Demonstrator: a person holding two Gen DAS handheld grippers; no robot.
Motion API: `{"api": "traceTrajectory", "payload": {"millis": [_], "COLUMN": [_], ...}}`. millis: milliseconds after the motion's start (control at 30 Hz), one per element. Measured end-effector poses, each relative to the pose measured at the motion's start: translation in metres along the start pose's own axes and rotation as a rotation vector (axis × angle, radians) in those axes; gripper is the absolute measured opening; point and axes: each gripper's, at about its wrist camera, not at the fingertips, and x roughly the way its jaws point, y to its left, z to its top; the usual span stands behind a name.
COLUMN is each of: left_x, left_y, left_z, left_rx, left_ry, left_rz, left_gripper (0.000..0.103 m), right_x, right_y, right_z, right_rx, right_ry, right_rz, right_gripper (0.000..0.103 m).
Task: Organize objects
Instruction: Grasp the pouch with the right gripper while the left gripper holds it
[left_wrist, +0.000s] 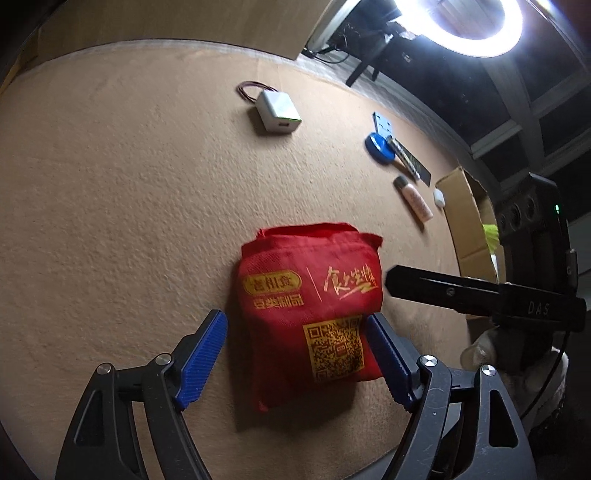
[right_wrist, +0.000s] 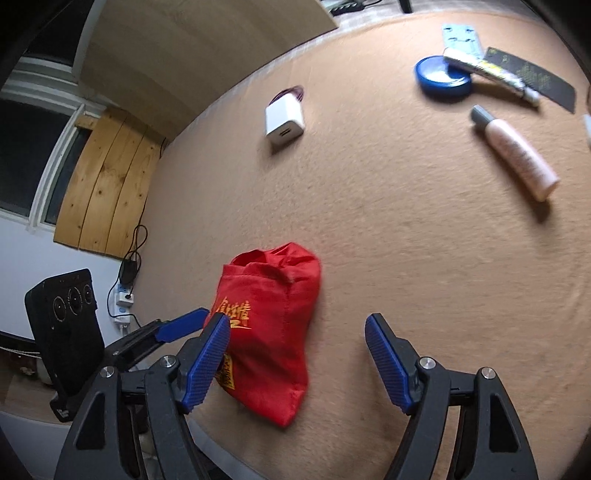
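- While both grippers hang over the tan felt-covered table (left_wrist: 110, 221), the red fabric bag (left_wrist: 314, 314) lies flat on it at the near middle, printed with yellow characters and a QR code.
- Left gripper (left_wrist: 297, 356): jaws spread wide; the bag lies between the blue pads. The right pad overlaps the bag's right edge in view, the left pad stands clear of it with a strip of table showing. No squeeze visible on the fabric.
- Right gripper (right_wrist: 297, 362): jaws spread; its left pad sits in front of the bag (right_wrist: 273, 332) in the right wrist view, its right pad is over bare table. Contact with the bag cannot be told.
- In the left wrist view the right gripper comes in from the right as a black finger whose tip is just beside the bag's right edge.
- White charger block (right_wrist: 284, 118) with a coiled reddish cable lies far from the bag, toward the far middle of the table.
- Far right cluster: blue round lid (right_wrist: 443, 75), a white tube (right_wrist: 491, 72) resting across the lid's rim, a pale blue flat plate (right_wrist: 463, 37) behind it, a dark card (right_wrist: 535, 79) to the right.
- Pink bottle with grey cap (right_wrist: 517, 155) lies on its side, nearer than that cluster.
- Open cardboard box (left_wrist: 465, 218) stands at the right edge of the table, something yellow inside.
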Motion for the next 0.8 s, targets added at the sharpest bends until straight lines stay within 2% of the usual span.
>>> {"api": "traceTrajectory", "payload": {"millis": [233,333,467,667,800], "left_x": [0.009,0.012,0.012,0.008,0.004], "left_y": [-0.004,-0.006,-0.010,-0.016,-0.032], "left_z": [-0.006,-0.008,-0.009,-0.009,-0.003], "left_rx": [0.012,0.019,0.038,0.028,0.051], "left_ry": [0.029,0.031,0.026,0.010,-0.007], "left_rz": [-0.021,-0.026,-0.018,-0.013,-0.016], "left_gripper": [0.080,0.076,0.071,0.063,0.062], "right_x": [0.014,0.019,0.023,0.017,0.001], "right_y": [0.020,0.024,0.030,0.035,0.034], "right_z": [-0.002,-0.003,-0.007,-0.011,-0.011], "right_rx": [-0.063,-0.072,-0.084,-0.090,-0.080], "right_ry": [0.033,0.045,0.058,0.040,0.009], "right_rz": [-0.011,-0.014,-0.012,-0.023,-0.021], "right_gripper": [0.072,0.072,0.063,0.059,0.059]}}
